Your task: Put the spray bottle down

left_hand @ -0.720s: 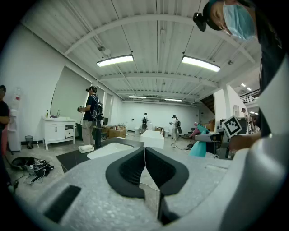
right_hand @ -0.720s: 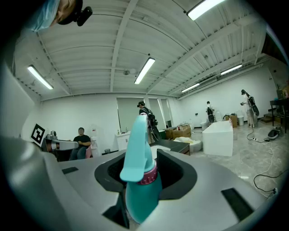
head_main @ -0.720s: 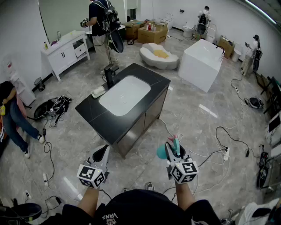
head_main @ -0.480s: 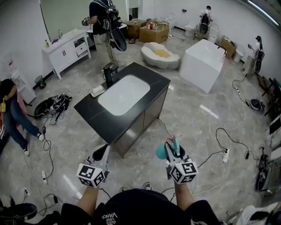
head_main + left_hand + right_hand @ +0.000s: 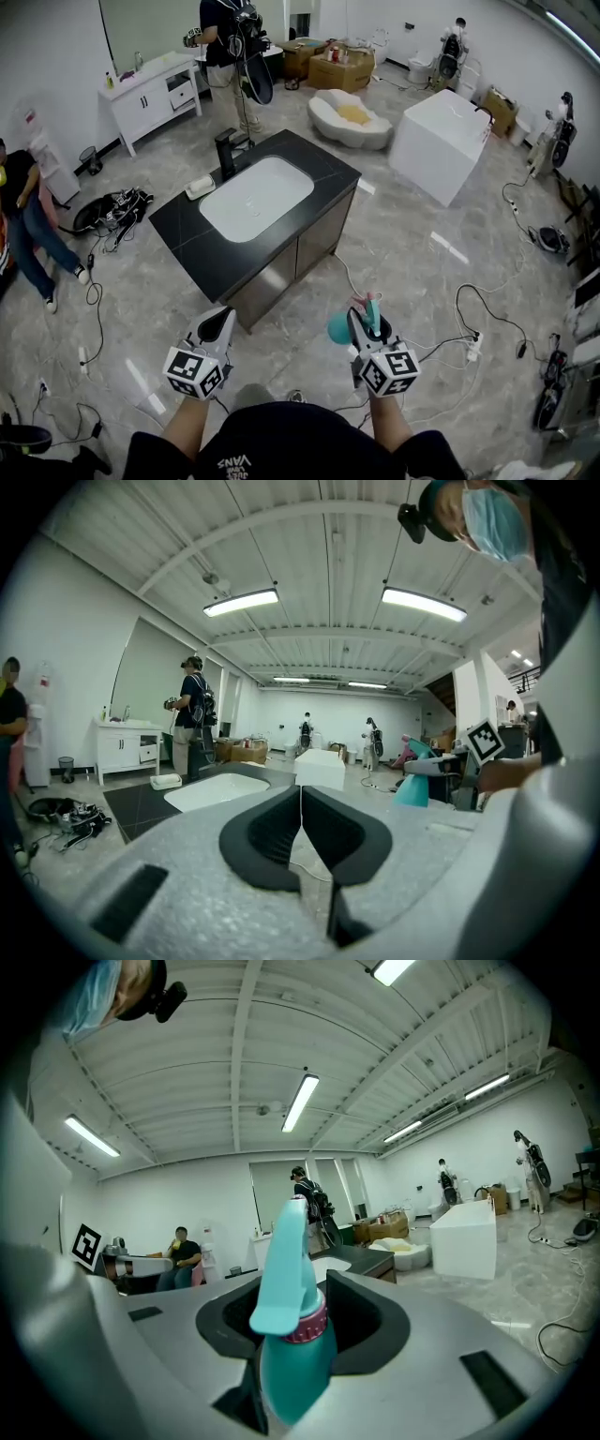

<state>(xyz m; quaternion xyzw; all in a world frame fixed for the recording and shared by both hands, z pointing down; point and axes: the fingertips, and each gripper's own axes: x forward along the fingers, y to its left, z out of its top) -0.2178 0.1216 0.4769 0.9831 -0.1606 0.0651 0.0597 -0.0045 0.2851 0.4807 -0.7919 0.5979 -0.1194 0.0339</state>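
My right gripper [image 5: 362, 317] is shut on a teal spray bottle [image 5: 338, 327] with a pink collar. It holds the bottle over the grey floor, short of the black sink counter [image 5: 187, 234]. In the right gripper view the bottle [image 5: 292, 1363] stands upright, and the right gripper [image 5: 294, 1290] has its jaws pressed on the bottle's neck. My left gripper [image 5: 226, 314] hangs level beside it, shut and empty. In the left gripper view the left gripper [image 5: 301, 791] shows its pads touching, and the bottle [image 5: 412, 786] appears off to the right.
The counter carries a white basin [image 5: 253, 197], a black faucet [image 5: 225, 153] and a small white dish [image 5: 199, 187]. Cables [image 5: 469, 319] trail over the floor on the right. A white block [image 5: 441, 141], a white cabinet [image 5: 150, 89] and several people stand farther off.
Both grippers keep their pose and the bottle stays held. The view has shifted a little, so the counter sits slightly higher and further left in the picture.
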